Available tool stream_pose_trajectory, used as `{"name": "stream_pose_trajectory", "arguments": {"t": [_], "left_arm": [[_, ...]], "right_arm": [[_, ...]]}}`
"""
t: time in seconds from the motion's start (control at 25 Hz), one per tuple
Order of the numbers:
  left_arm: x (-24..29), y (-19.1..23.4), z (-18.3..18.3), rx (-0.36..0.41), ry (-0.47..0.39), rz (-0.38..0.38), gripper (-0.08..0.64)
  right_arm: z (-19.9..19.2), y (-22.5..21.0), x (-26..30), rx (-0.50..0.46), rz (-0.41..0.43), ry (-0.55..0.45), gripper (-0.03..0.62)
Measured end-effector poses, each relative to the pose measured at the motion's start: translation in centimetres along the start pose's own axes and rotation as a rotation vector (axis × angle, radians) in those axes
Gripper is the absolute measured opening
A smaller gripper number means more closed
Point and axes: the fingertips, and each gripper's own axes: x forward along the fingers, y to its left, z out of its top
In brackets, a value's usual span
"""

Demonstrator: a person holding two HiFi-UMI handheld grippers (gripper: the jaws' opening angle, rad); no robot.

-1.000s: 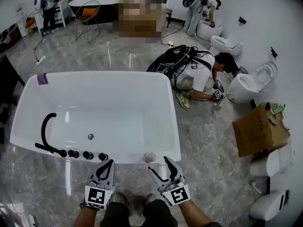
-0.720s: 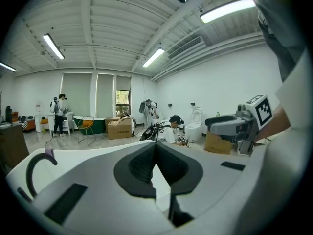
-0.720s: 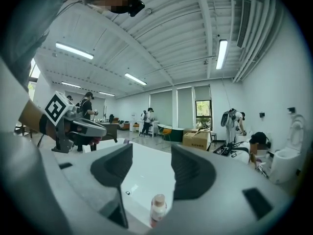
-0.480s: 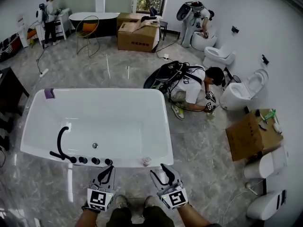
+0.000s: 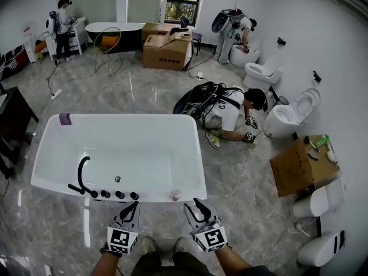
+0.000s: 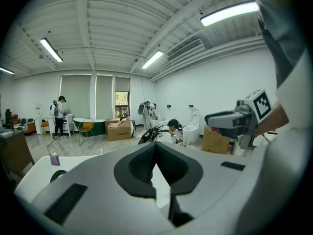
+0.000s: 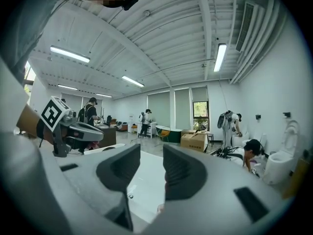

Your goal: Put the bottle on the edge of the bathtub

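The small pale-pink bottle (image 5: pixel 176 195) sits on the near rim of the glossy white, round-cornered bathtub (image 5: pixel 126 118), toward its right corner. It seems to stand upright, though it is too small to be sure. Short of that rim, over polished grey marbled floor (image 5: pixel 241 183) with open room to the right, the left tongs (image 5: pixel 129 207) are clenched on nothing, and the right tongs (image 5: pixel 194 204), just closing, stand apart and empty.

The left gripper (image 6: pixel 155 147) holds its jaws together, empty, above the white bathtub (image 6: pixel 73 161), right gripper (image 6: pixel 215 120) alongside.
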Motion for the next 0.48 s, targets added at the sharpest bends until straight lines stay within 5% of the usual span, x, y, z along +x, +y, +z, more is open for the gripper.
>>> {"name": "stream_pose_trajectory", "arguments": {"t": [0.48], "left_arm": [[-0.8, -1.5, 1.9, 0.028, 0.008, -0.039, 0.0]], "right_arm": [[1.3, 0.2, -1.4, 0.005, -0.027, 0.03, 0.003]]}}
